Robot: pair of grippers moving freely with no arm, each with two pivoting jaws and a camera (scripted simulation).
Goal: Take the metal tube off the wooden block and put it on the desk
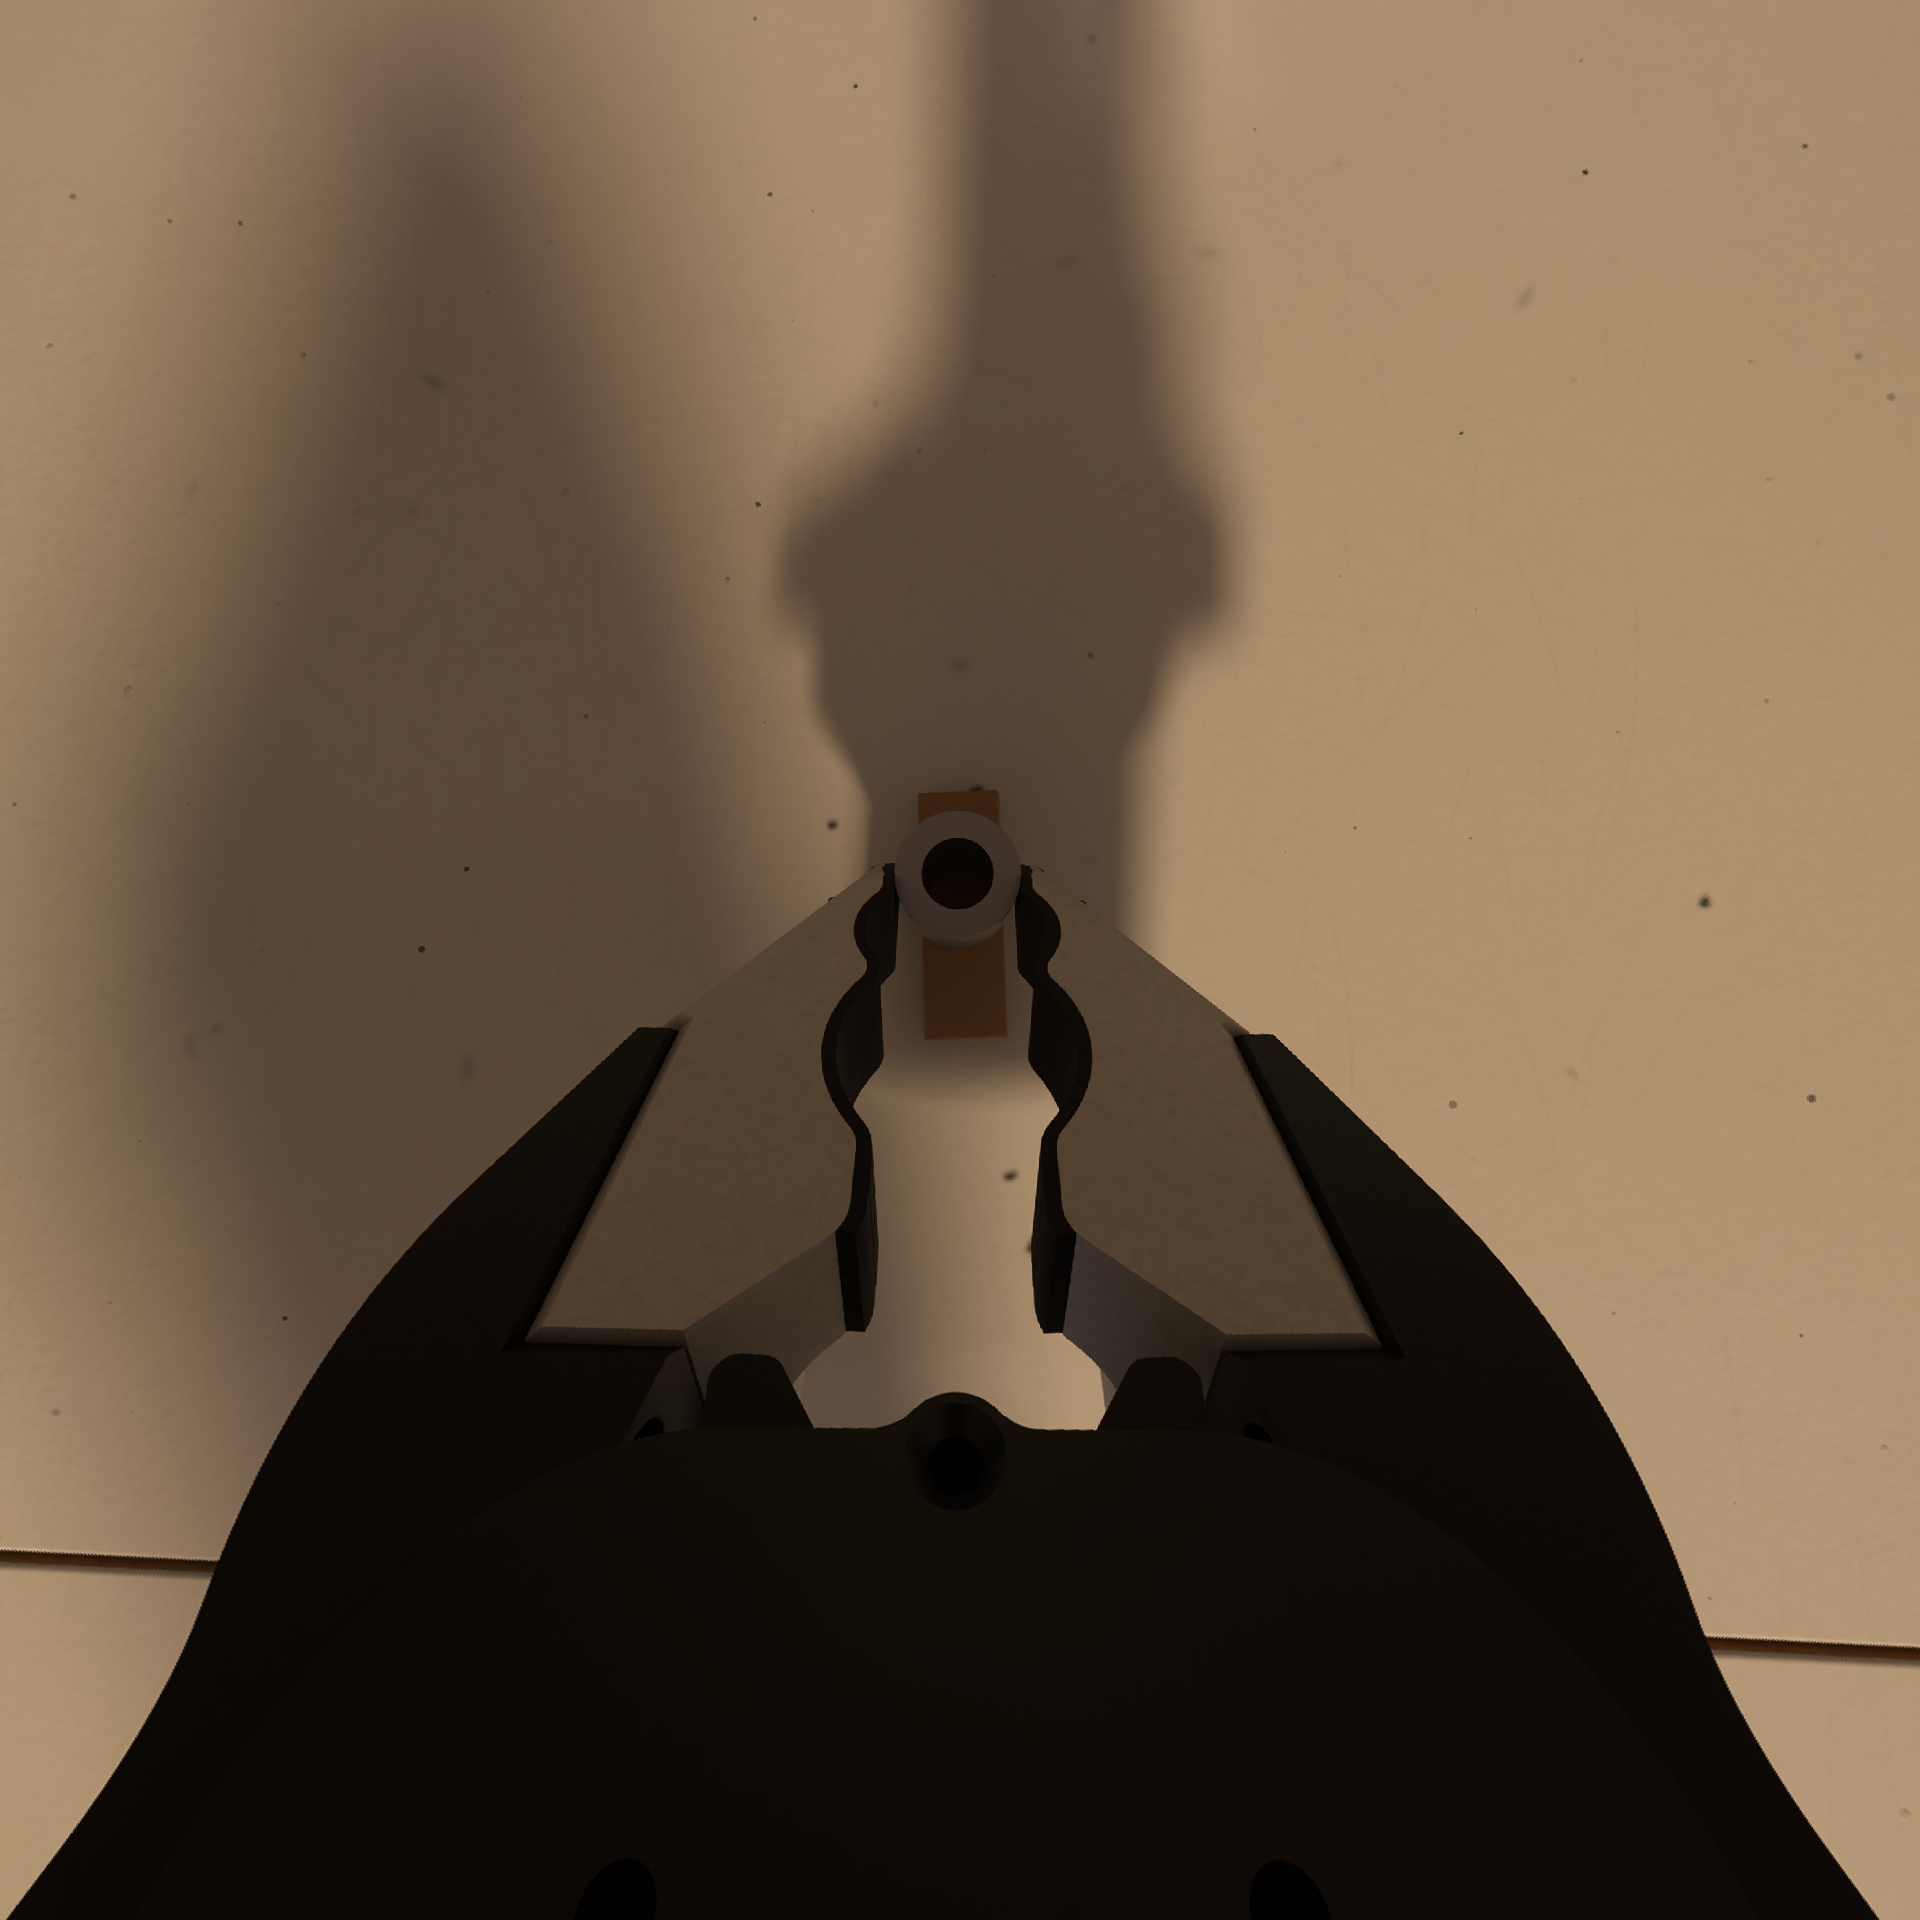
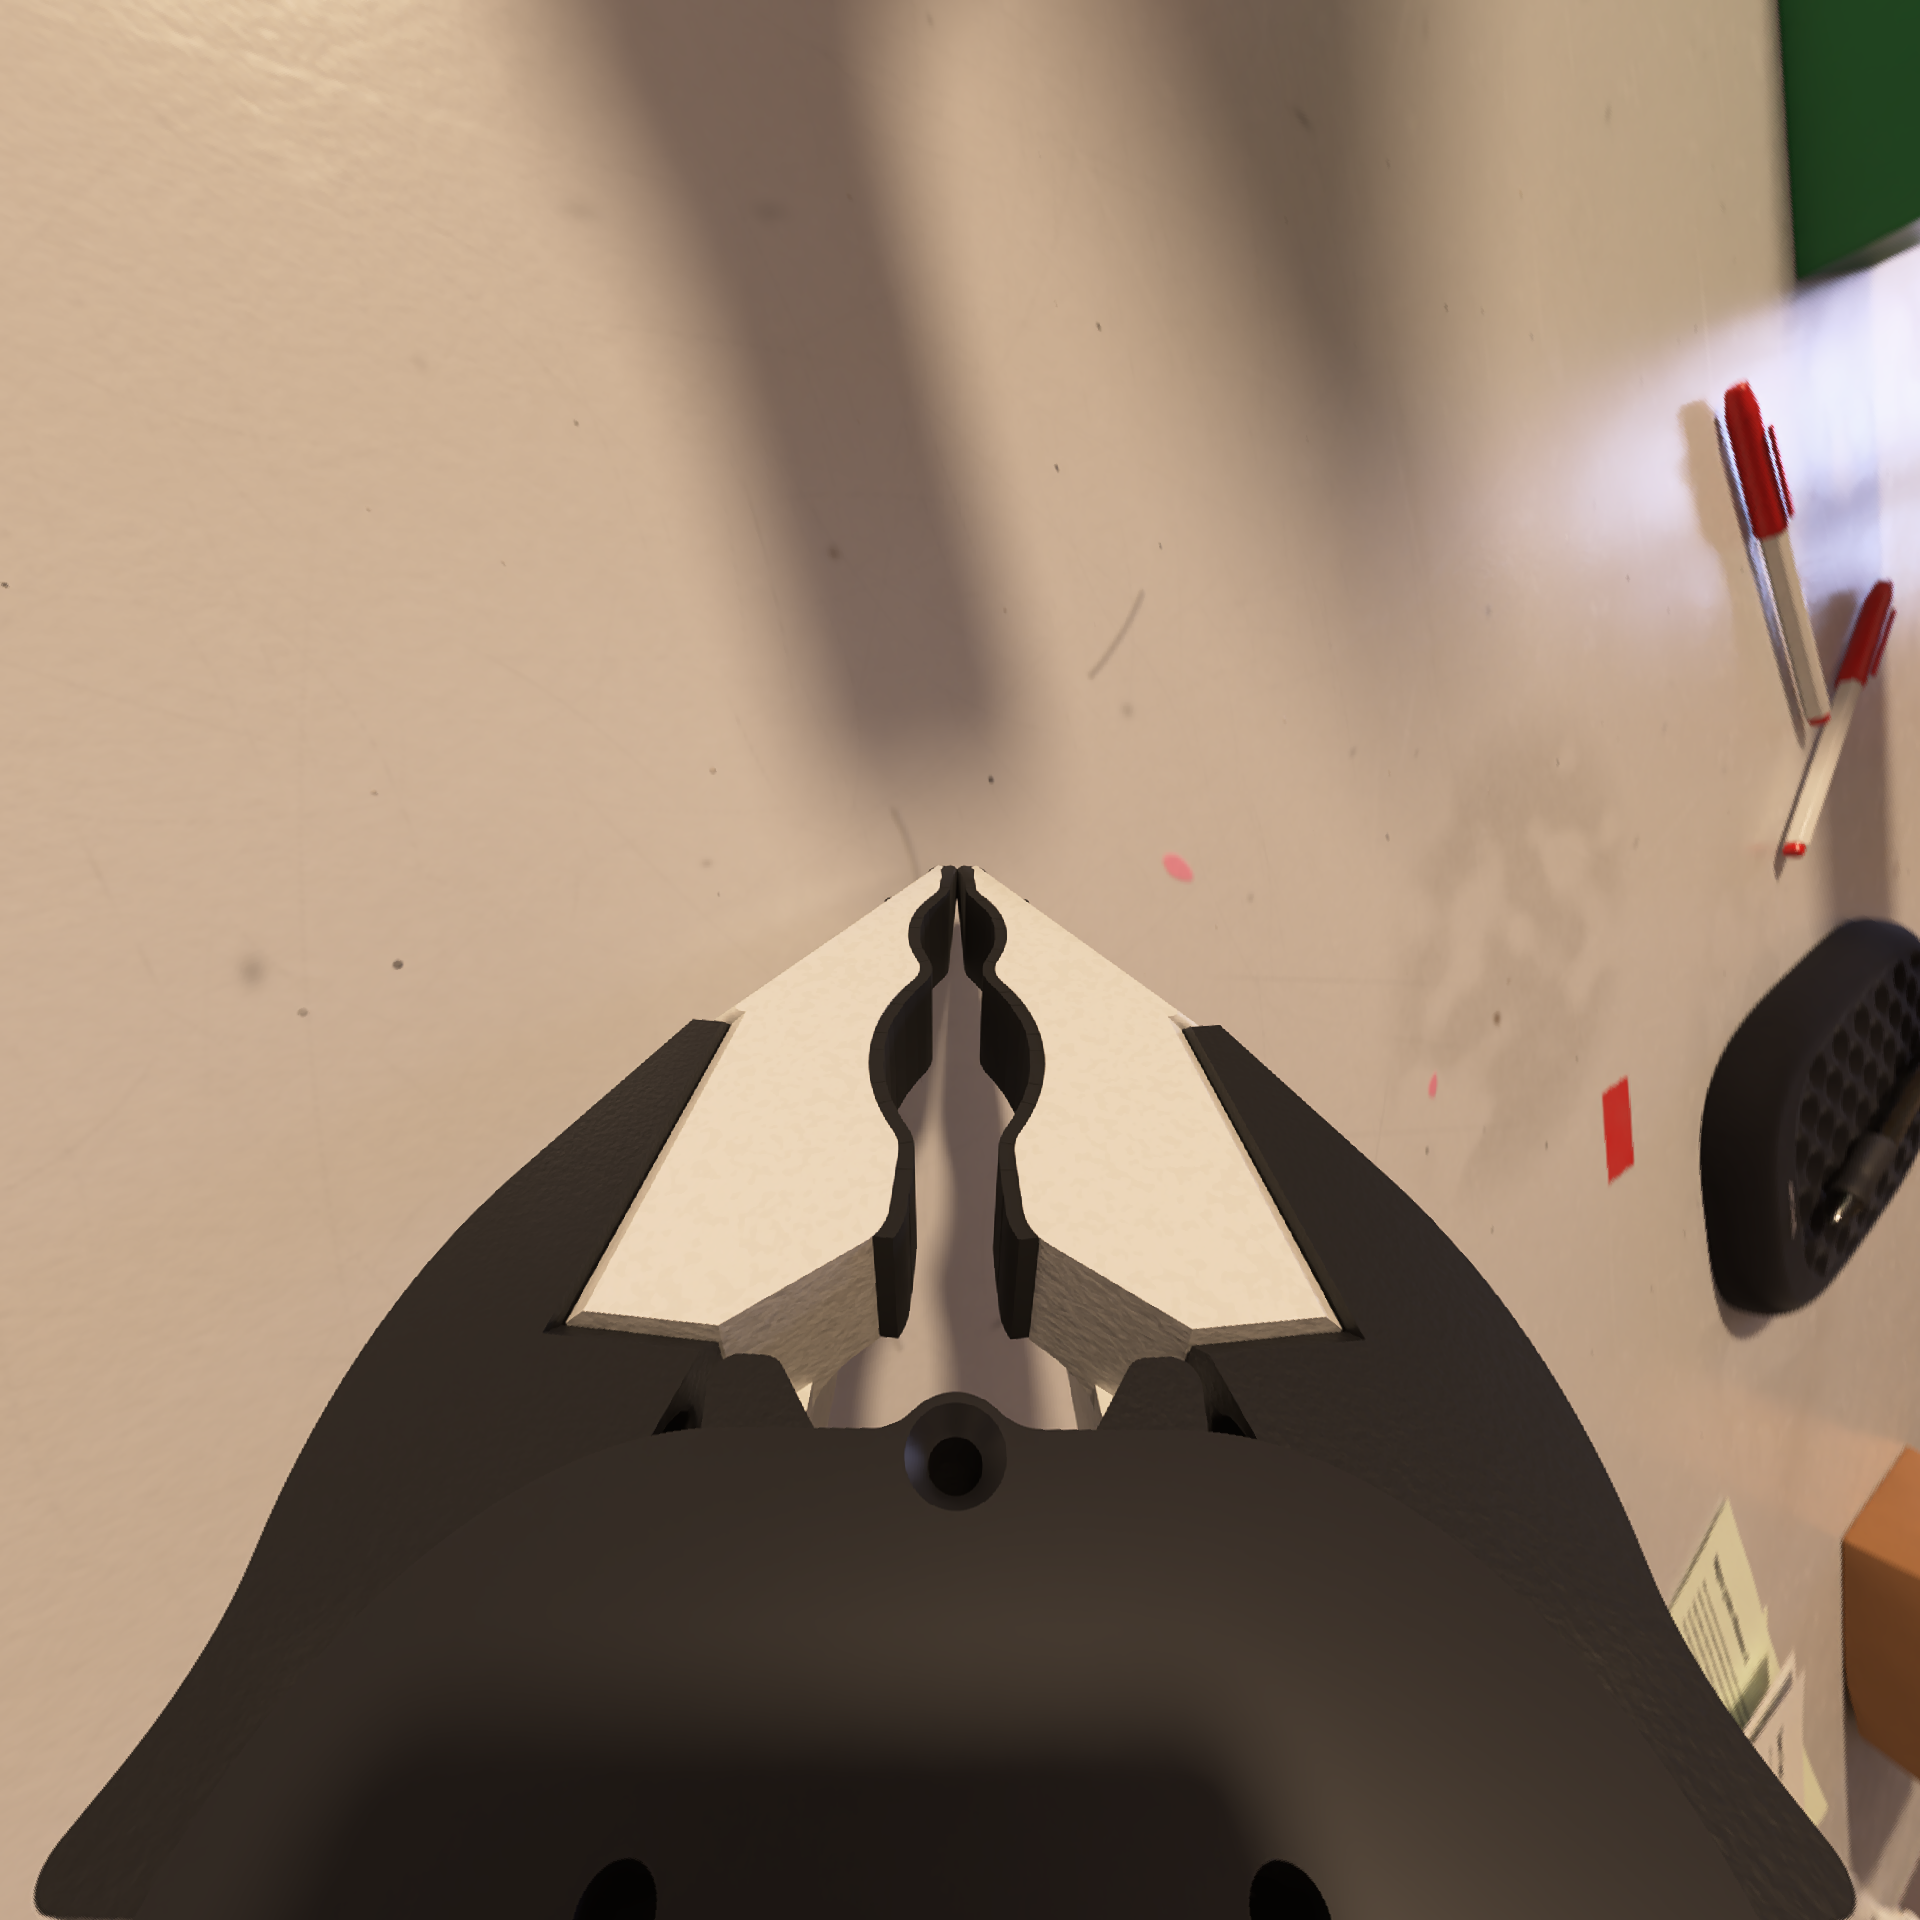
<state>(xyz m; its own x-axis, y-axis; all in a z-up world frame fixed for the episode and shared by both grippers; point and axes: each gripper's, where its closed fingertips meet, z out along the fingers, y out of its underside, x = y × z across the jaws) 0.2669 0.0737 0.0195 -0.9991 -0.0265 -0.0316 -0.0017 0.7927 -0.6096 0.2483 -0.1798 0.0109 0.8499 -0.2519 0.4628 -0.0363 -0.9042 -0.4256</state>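
the left hand-held gripper (image 1: 957, 875) is clamping its fingertips on the short grey metal tube (image 1: 956, 879), directly over the narrow light wooden block (image 1: 964, 992) lying on the beige counter (image 1: 1507, 623). the right hand-held gripper (image 2: 956, 873) is sitting fully closed, gripping nothing.

The metal tube (image 1: 956, 876) looks smooth, dull grey. The wooden block (image 1: 964, 995) shows fine matt grain. The worktop (image 1: 1507, 623) is matt beige, speckled and faintly scratched. Each claw (image 2: 956, 871) has matt black plastic with rough white fingers (image 2: 790, 1132).
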